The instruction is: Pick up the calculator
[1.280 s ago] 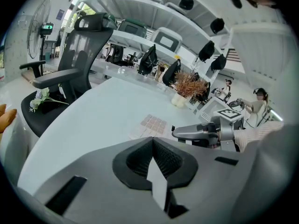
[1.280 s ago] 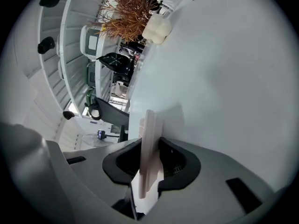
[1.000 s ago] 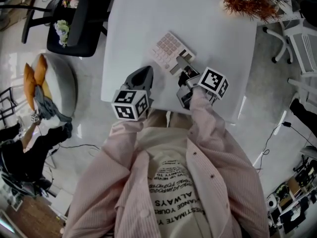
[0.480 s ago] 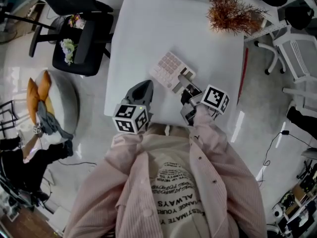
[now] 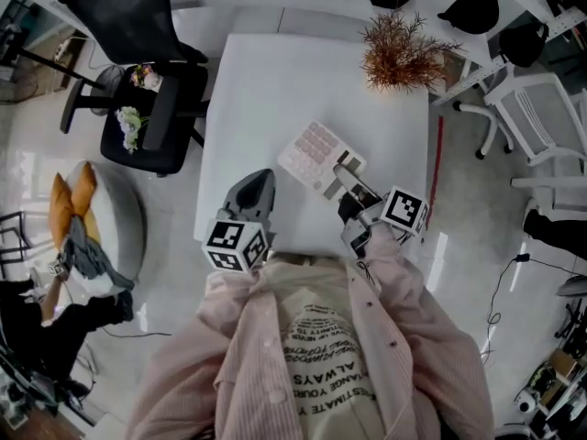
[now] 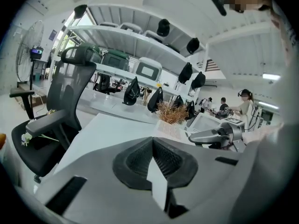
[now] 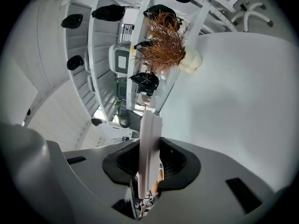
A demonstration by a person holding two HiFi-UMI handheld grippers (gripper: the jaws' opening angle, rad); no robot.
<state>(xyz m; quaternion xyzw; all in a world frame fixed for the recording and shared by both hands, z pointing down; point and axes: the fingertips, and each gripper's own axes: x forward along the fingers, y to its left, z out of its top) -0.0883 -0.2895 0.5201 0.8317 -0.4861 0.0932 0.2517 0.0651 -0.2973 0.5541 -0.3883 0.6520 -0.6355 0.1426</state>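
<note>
The pale pink calculator (image 5: pixel 316 154) is held over the near half of the white table (image 5: pixel 275 71). My right gripper (image 5: pixel 349 176) is shut on its display end. In the right gripper view the calculator (image 7: pixel 150 129) stands edge-on between the pads, where the right gripper (image 7: pixel 150 148) clamps it. My left gripper (image 5: pixel 265 178) hovers to the calculator's left, apart from it, over the table's front edge. Seen in the left gripper view, the left gripper (image 6: pixel 153 146) is shut with nothing between its pads.
A dried reddish plant (image 5: pixel 401 51) stands at the table's far right corner. A black office chair (image 5: pixel 138 26) with flowers on its seat (image 5: pixel 133 117) is left of the table. A white chair (image 5: pixel 541 117) stands to the right, and a grey cushion seat (image 5: pixel 101 200) lies on the floor at the left.
Both grippers have risen, and the calculator has gone up with the right one. The head view now takes in more of the table and room.
</note>
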